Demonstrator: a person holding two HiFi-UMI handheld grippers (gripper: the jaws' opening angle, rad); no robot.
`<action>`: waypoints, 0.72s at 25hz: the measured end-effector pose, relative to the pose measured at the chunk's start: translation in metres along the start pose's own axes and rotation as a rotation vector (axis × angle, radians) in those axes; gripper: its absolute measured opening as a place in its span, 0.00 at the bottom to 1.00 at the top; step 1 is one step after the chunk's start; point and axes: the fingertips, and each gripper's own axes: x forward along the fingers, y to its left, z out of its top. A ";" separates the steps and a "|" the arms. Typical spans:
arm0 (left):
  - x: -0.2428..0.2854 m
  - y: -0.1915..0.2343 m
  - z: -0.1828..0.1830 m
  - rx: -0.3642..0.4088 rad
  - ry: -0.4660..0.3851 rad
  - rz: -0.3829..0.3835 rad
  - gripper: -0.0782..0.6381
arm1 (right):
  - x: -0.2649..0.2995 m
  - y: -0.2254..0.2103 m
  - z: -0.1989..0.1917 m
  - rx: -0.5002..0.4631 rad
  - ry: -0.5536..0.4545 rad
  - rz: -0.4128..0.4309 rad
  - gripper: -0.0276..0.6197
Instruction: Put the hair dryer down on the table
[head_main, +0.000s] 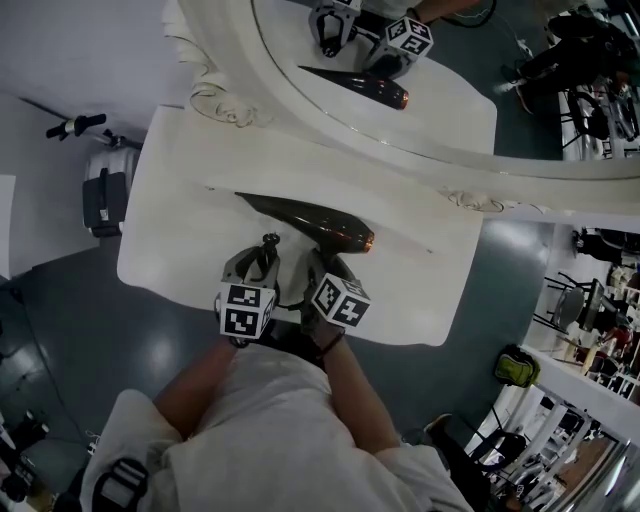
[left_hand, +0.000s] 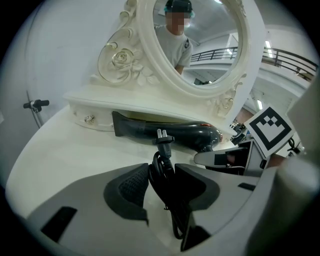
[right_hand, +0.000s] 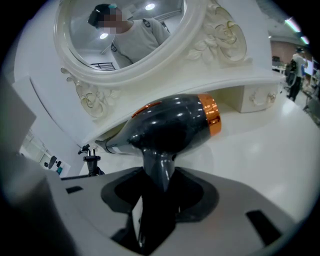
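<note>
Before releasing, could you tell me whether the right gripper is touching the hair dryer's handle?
Touching. The right gripper view shows the right gripper clamped on the hair dryer handle.

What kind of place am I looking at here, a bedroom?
Likely a workshop hall with a staged bedroom corner: a white dressing table with ornate mirror and hair dryer stands on bare grey floor, with chairs beyond.

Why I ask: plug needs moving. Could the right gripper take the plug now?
Probably not: the right gripper is shut on the handle of the hair dryer, and the left gripper holds the cord below the plug.
</note>
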 end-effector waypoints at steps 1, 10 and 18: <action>0.000 0.000 0.000 0.000 0.000 0.001 0.34 | 0.001 0.000 0.000 0.001 0.003 -0.001 0.34; 0.002 0.000 -0.001 -0.013 0.002 0.009 0.34 | 0.007 -0.005 -0.003 0.002 0.026 -0.009 0.34; 0.000 0.009 -0.003 -0.049 -0.010 0.021 0.34 | 0.014 -0.005 -0.005 -0.062 0.060 -0.035 0.34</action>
